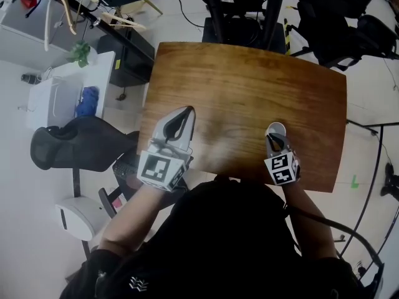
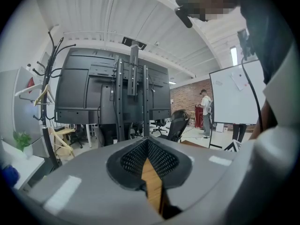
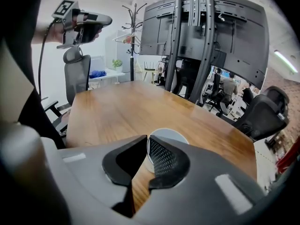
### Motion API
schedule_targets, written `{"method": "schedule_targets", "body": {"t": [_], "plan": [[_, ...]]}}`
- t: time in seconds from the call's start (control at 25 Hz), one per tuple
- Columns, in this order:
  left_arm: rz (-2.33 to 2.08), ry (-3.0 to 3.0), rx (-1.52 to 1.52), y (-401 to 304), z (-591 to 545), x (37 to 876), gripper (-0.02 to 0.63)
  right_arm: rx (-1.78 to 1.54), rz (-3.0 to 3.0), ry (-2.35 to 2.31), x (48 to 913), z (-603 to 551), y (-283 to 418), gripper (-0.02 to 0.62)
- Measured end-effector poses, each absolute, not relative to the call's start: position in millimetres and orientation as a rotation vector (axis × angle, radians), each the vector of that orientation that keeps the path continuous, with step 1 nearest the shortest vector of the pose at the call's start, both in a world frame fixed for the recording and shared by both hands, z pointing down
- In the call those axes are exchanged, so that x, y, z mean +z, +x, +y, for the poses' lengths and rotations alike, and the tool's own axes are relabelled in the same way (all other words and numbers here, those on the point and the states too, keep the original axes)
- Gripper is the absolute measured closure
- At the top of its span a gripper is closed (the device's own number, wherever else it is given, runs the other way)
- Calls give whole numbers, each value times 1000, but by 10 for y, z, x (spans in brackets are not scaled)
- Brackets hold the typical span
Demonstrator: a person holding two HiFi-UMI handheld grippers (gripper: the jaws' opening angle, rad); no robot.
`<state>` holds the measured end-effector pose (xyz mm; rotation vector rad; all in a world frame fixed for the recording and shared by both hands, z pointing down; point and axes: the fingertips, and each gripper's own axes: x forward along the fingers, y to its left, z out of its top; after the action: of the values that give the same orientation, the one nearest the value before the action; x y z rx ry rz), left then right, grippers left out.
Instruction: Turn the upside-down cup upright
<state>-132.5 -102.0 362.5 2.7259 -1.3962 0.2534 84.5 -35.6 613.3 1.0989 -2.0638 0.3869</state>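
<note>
A small white cup (image 1: 275, 129) stands on the wooden table (image 1: 249, 86) near its front right edge. Its round greyish end (image 3: 171, 136) faces up; whether that is the mouth or the base I cannot tell. My right gripper (image 1: 274, 137) points steeply down at the cup, its jaws (image 3: 146, 137) pinched together on the near wall at the rim. My left gripper (image 1: 185, 113) hovers over the table's front left part, shut and empty, its tips (image 2: 147, 142) together. In the right gripper view the left gripper (image 3: 82, 20) shows raised well above the tabletop.
A black office chair (image 1: 75, 143) stands left of the table beside a white desk (image 1: 62, 95). A tall black screen stand (image 3: 206, 36) rises past the far edge, a coat rack (image 2: 44, 102) beside it. A whiteboard (image 2: 234, 95) and a person (image 2: 205, 111) stand far off.
</note>
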Motion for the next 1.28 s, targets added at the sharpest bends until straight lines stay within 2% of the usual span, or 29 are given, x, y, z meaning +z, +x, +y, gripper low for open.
{"method": "schedule_targets", "body": {"t": [0.2, 0.28, 0.44, 0.52, 0.6, 0.72, 0.88, 1.04, 1.28], "plan": [[-1400, 2718, 280, -1443, -969, 3666, 606, 430, -2058, 1097, 6230, -375, 806, 567], [-1406, 2711, 263, -1483, -963, 3655, 606, 442, -2058, 1090, 6202, -367, 784, 527], [-1386, 2715, 221, -1482, -985, 3653, 606, 431, -2133, 1107, 6012, -334, 682, 488], [-1355, 2728, 200, -1416, -993, 3671, 606, 394, -2220, 1125, 5796, -285, 630, 504], [-1317, 2739, 174, -1331, -1013, 3709, 606, 382, -2305, 1180, 5517, -250, 674, 551], [-1257, 2743, 143, -1167, -1097, 3840, 606, 528, -2413, 1341, 5107, -267, 976, 592], [-1128, 2803, 124, -729, -1102, 3909, 606, 720, -2541, 1554, 4701, -209, 1473, 594], [-1029, 2869, 80, -353, -1108, 3783, 606, 732, -2410, 1569, 5151, -15, 1692, 594], [-1041, 2871, 136, -403, -1018, 3789, 606, 799, -2384, 1684, 5257, 137, 1796, 594]]}}
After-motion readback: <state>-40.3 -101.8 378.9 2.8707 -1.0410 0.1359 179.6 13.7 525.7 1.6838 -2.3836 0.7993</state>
